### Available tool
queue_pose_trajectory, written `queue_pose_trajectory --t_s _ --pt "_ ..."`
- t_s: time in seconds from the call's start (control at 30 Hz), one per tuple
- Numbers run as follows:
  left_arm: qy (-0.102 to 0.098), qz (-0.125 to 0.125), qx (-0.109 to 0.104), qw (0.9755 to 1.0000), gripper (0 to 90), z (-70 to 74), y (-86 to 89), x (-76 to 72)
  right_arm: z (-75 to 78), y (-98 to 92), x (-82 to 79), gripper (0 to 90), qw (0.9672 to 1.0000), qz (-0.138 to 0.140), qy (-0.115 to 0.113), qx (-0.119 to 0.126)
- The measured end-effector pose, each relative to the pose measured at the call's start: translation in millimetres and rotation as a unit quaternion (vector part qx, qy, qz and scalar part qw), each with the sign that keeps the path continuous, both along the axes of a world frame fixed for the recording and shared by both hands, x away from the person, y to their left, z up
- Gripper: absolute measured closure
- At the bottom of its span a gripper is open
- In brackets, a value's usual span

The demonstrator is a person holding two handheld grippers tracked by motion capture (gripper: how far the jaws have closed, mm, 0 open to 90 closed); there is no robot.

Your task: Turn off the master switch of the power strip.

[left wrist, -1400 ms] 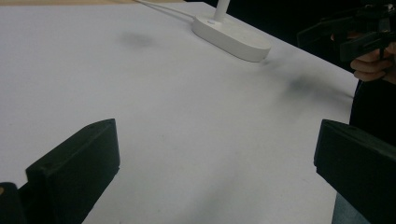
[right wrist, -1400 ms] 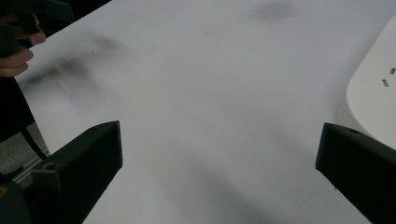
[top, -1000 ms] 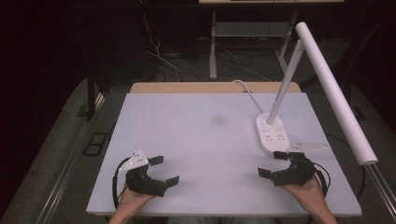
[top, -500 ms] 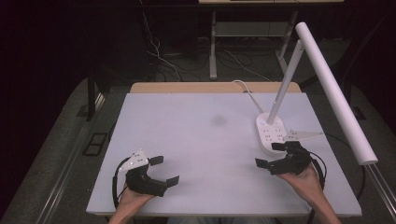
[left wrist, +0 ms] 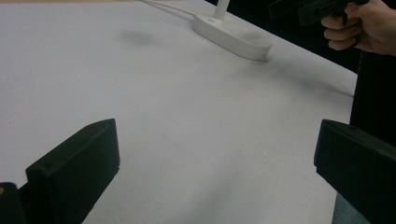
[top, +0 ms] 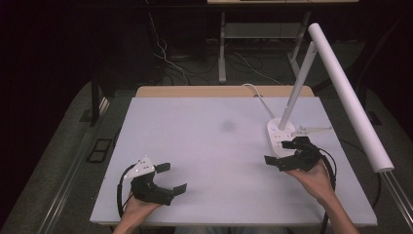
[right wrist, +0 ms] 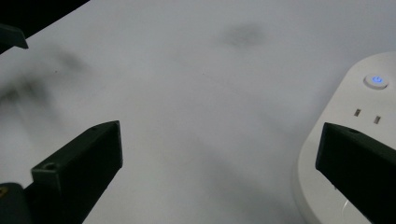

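Note:
A white desk lamp stands at the table's right; its oval base (top: 278, 135) carries a slanted arm (top: 298, 83) and a long tube head (top: 348, 97). My right gripper (top: 278, 152) hovers open at the near-left edge of that base, nothing between its fingers. In the right gripper view the base (right wrist: 348, 105) lies just inside the right jaw, with a blue-lit power button (right wrist: 376, 80) and two small slots. My left gripper (top: 173, 177) rests open near the front left of the table, holding nothing. The left gripper view shows the base (left wrist: 233, 35) far off.
The white table top (top: 214, 146) has a faint dark smudge (top: 227, 126) near its middle. The lamp's cord (top: 255, 92) runs off the far edge. Dark floor, cables and a desk frame (top: 222, 44) lie beyond. The person's right hand (left wrist: 362, 25) appears in the left gripper view.
The right gripper has moved forward and slightly left, up to the lamp base. The left gripper has stayed where it was.

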State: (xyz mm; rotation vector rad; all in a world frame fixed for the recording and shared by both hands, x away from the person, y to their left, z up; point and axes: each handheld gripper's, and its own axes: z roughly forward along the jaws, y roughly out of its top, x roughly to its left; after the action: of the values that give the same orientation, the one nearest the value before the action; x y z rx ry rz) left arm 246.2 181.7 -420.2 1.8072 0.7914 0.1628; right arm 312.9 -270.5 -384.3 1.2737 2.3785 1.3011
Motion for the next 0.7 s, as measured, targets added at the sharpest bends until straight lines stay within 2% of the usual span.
queue_pose_trajectory --t_s 0.33,0.47,0.7 --pt "-0.001 0.001 0.001 1.0000 0.0 0.1 1.3 0.3 1.7 6.2 16.0 0.0 0.9998 -0.006 0.003 -0.018" --pt "-0.001 0.003 0.002 1.0000 0.0 0.1 1.8 0.3 0.0 11.1 22.0 0.0 0.9993 -0.010 0.008 -0.034" --pt "-0.002 0.003 0.002 1.0000 0.0 0.2 2.0 0.3 1.5 16.4 31.8 0.0 0.9987 -0.006 0.008 -0.049"
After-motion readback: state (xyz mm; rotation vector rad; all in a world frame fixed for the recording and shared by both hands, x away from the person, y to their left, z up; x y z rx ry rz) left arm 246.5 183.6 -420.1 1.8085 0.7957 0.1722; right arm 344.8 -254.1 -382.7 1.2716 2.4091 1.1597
